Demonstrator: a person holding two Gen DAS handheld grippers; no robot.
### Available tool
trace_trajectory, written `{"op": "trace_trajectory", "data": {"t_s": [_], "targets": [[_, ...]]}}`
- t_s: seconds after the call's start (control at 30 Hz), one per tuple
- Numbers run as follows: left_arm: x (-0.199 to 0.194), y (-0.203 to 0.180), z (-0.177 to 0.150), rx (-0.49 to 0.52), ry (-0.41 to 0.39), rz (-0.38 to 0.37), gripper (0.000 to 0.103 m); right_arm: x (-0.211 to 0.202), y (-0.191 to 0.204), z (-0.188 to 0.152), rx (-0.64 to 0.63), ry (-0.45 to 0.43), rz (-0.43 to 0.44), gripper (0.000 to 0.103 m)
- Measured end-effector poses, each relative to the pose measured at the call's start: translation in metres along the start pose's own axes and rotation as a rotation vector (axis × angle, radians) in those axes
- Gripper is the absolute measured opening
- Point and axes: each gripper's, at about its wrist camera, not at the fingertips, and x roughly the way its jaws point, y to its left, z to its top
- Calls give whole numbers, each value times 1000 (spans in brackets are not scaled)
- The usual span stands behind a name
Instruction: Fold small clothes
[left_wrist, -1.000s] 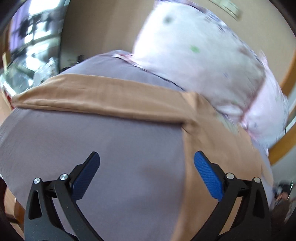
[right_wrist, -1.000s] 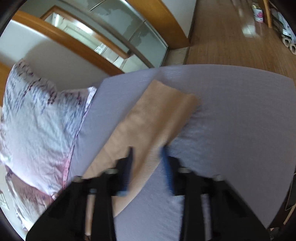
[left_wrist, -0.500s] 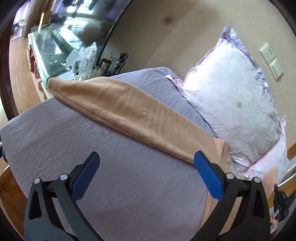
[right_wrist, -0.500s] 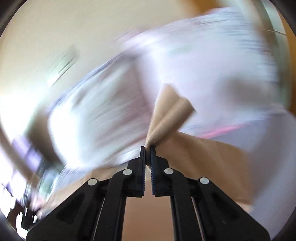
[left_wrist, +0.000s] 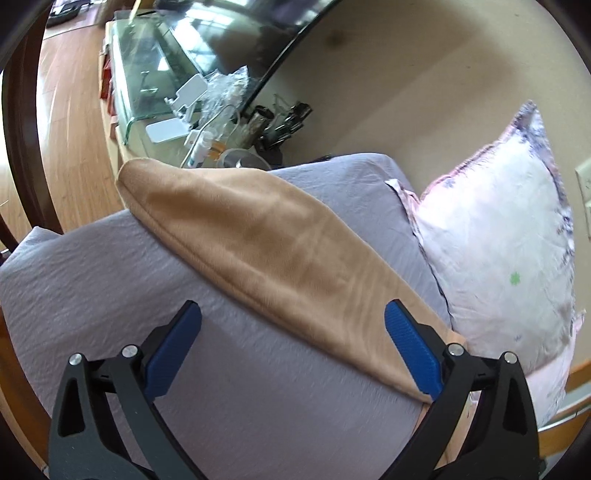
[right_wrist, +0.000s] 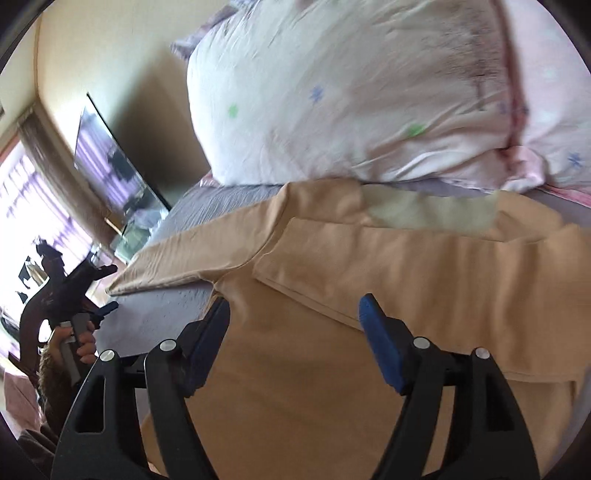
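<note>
Tan soft shirt (right_wrist: 332, 332) lies on the grey bed sheet (left_wrist: 258, 387), near the flowery pillow (right_wrist: 351, 92). Left gripper (left_wrist: 291, 347) and right gripper (right_wrist: 295, 332) are wide open, holding nothing.

Daylit, window (right_wrist: 22, 206) blown out (fisheye-warped edges).

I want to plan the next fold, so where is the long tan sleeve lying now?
In the left wrist view the long tan sleeve lies diagonally across the grey bedsheet, between the open left claw and the white floral pillow.
</note>
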Motion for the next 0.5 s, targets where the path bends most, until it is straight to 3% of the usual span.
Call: {"op": "trace_trajectory", "data": {"t_s": [0.07,0.17,0.27,0.33,0.37,0.4,0.43,0.5], "targets": [[3,-3,4,-12,15,32,97,-15,-11,-9,16,-12,12,74],[7,-4,12,-35,22,80,84,-22,-17,-7,34,-23,33,74],[11,-2,21,-61,35,128,58,-25,-24,-9,55,-28,66,74],[13,3,25,-88,47,135,33,-30,-30,-11,64,-39,84,74],[14,6,27,-102,50,131,28,-29,-30,-12,67,-45,89,75],[16,9,28,-117,59,121,13,-32,-33,-12,70,-53,94,75],[18,12,27,-141,72,101,7,-37,-37,-12,74,-64,96,75],[17,2,23,-122,44,101,6,-46,-45,-12,81,-91,87,75]]}}
